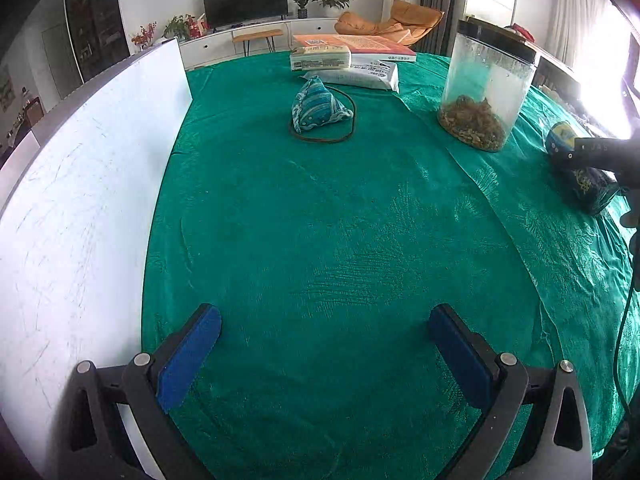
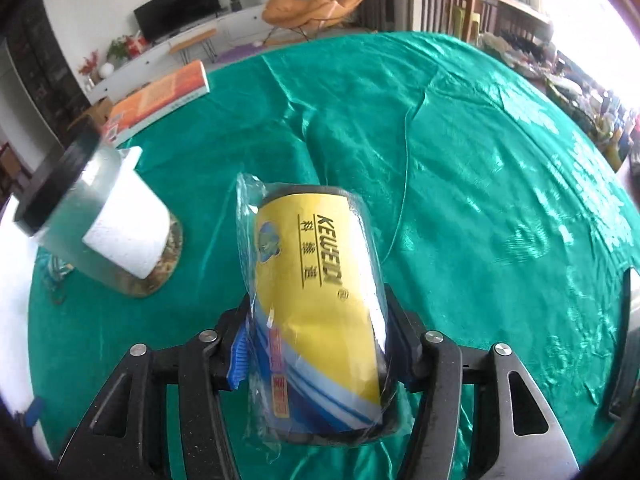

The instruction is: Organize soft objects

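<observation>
Right wrist view, lower centre: the right hand-held gripper [image 2: 316, 356] clamps a plastic-wrapped cylindrical roll with a yellow and blue label [image 2: 320, 304] above the green satin-covered desk [image 2: 460, 160]. Left wrist view, bottom: the left hand-held gripper [image 1: 324, 344] stands wide apart, empty. A blue patterned fabric pouch [image 1: 318, 106] lies upper centre, left of a clear plastic canister with a black lid [image 1: 486, 84].

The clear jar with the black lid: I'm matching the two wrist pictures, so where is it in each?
Left wrist view: the clear jar stands upright at upper right on the green tablecloth.
Right wrist view: the jar is at the left edge, leaning in the fisheye picture.
Shared landmark: the orange book.
</observation>
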{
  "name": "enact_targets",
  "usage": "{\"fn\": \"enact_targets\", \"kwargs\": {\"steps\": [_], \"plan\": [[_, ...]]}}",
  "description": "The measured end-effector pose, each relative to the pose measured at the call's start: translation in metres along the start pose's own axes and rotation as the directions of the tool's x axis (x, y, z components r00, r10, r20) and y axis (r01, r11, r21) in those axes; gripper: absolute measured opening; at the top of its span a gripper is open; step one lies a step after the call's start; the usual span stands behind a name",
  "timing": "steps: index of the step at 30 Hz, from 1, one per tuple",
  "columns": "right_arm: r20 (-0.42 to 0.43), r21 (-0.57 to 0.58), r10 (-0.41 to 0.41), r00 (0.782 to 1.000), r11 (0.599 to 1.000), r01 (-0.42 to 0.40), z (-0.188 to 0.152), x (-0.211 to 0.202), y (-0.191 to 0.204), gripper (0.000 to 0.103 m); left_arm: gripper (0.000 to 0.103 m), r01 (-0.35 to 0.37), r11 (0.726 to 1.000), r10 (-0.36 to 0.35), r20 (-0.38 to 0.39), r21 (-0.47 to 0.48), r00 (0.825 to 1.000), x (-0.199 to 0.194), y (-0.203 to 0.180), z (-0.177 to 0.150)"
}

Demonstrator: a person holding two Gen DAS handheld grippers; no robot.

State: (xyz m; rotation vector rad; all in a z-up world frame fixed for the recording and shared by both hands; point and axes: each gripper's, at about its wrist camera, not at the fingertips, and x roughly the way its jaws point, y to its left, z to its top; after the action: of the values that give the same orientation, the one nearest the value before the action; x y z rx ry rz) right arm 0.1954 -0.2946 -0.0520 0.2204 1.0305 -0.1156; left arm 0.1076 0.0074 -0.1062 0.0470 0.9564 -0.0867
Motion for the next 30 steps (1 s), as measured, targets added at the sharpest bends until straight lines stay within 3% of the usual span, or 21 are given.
{"fn": "enact_targets", "kwargs": {"steps": [4, 6, 13, 30], "plan": [[0.057, -0.055, -0.032, 0.998, 0.998, 0.035, -0.013, -0.015, 0.012, 0.071, 0.103, 0.000, 1.000, 0.000, 0.000, 0.000, 1.000, 0.000, 0.000, 0.000], [0.091, -0.085, -0.064, 0.994, 0.994, 0.072, -0.030, -0.027, 0.018, 0.077, 0.103, 0.000, 1.000, 0.000, 0.000, 0.000, 1.000, 0.000, 0.000, 0.000], [0.110, -0.040, -0.095, 0.989, 0.994, 0.100, -0.095, -0.035, 0.008, 0.078, 0.103, 0.000, 1.000, 0.000, 0.000, 0.000, 1.000, 0.000, 0.000, -0.001], [0.115, -0.073, -0.079, 0.990, 0.994, 0.087, -0.093, -0.025, 0.011, 0.087, 0.103, -0.001, 1.000, 0.001, 0.000, 0.000, 1.000, 0.000, 0.000, 0.000]]}}
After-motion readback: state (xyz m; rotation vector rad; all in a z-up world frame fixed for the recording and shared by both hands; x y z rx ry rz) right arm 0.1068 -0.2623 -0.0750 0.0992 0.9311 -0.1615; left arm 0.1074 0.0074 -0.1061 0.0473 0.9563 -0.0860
